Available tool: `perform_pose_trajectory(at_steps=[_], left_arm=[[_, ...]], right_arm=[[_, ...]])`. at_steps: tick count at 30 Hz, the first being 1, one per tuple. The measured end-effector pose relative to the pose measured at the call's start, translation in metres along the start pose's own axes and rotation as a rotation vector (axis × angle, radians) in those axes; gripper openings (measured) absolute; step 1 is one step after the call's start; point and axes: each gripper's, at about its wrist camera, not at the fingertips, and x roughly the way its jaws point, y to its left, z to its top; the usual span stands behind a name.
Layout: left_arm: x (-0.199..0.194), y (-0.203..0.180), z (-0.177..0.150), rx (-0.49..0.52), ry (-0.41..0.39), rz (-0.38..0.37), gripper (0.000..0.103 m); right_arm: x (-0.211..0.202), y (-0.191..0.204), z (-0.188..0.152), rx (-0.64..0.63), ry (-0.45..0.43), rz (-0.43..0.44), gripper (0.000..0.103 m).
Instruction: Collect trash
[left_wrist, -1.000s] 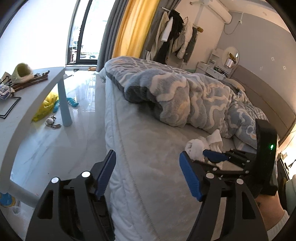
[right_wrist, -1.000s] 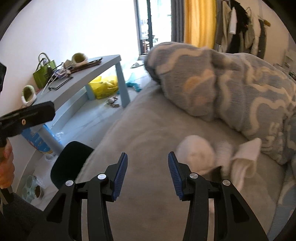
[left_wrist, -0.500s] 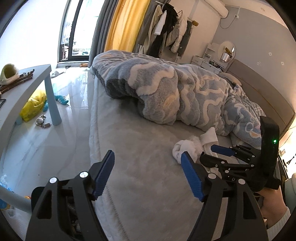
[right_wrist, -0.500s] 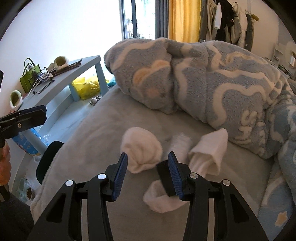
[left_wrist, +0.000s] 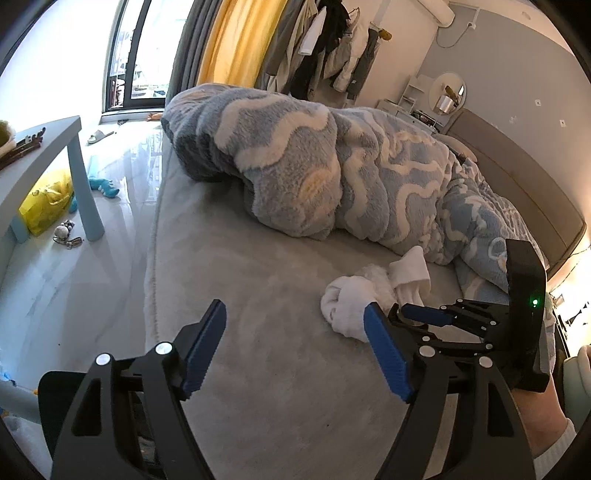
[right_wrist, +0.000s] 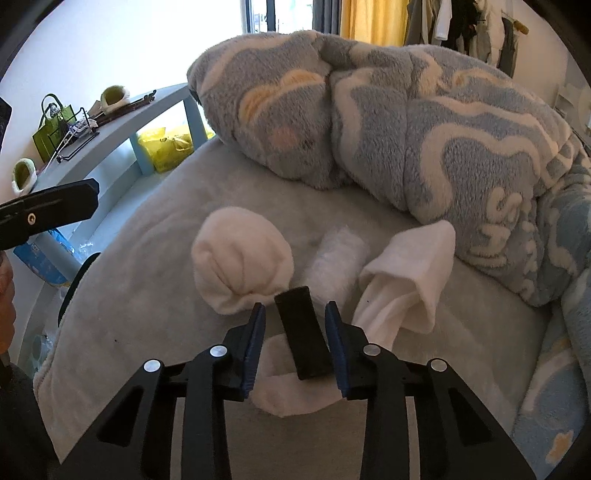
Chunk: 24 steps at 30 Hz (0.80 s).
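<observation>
change: both tongs have come in lower over the bed since a second ago; the right tongs' jaws have just been closing, with a flat black rectangular object between them.
left view, left tongs (left_wrist: 295, 350): spread wide, nothing between the blue pads, hovering over the bare grey plush bed cover (left_wrist: 258, 295).
left view, right tongs (left_wrist: 406, 314): seen side-on at right, tips down by the white fluffy sock pile (left_wrist: 354, 302); the grip can't be read from here.
left view, surroundings: crumpled blue-and-white wavy fleece blanket (left_wrist: 332, 173) lies behind the pile; light blue desk (left_wrist: 48, 155) at left, yellow plastic bag (left_wrist: 48, 199) on the floor under it.
right view, right tongs (right_wrist: 295, 343): narrowed around the flat black rectangular object (right_wrist: 301, 332), slim gaps visible on both sides, pads not pressing.
right view, object: lies on the white socks, just in front of the rolled cream sock ball (right_wrist: 240, 258).
right view, other: an opened white sock (right_wrist: 406, 280) just right of the tongs, touching the blanket edge; the left tongs' arm enters at the left edge, a green bag (right_wrist: 51, 129) on the desk.
</observation>
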Motion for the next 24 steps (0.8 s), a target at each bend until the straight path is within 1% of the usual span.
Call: perform_pose_trajectory(at_steps=[6, 8, 13, 19, 24], left_arm=[[0.013, -0.006, -0.001, 0.000, 0.020, -0.012, 0.080], [0.015, -0.007, -0.001, -0.002, 0.023, -0.015, 0.080], [0.024, -0.012, -0.002, -0.008, 0.036, -0.029, 0.080], [0.033, -0.020, -0.001, -0.017, 0.043, -0.045, 0.080], [0.043, -0.030, -0.004, -0.010, 0.058, -0.054, 0.080]], right_arm=[[0.009, -0.002, -0.003, -0.012, 0.024, 0.007, 0.033], [0.012, 0.000, -0.002, -0.019, 0.030, 0.009, 0.026], [0.015, -0.002, -0.003, -0.026, 0.038, 0.006, 0.023], [-0.001, -0.012, -0.007, -0.001, -0.005, 0.021, 0.022], [-0.027, -0.032, -0.010, 0.065, -0.089, 0.056, 0.022]])
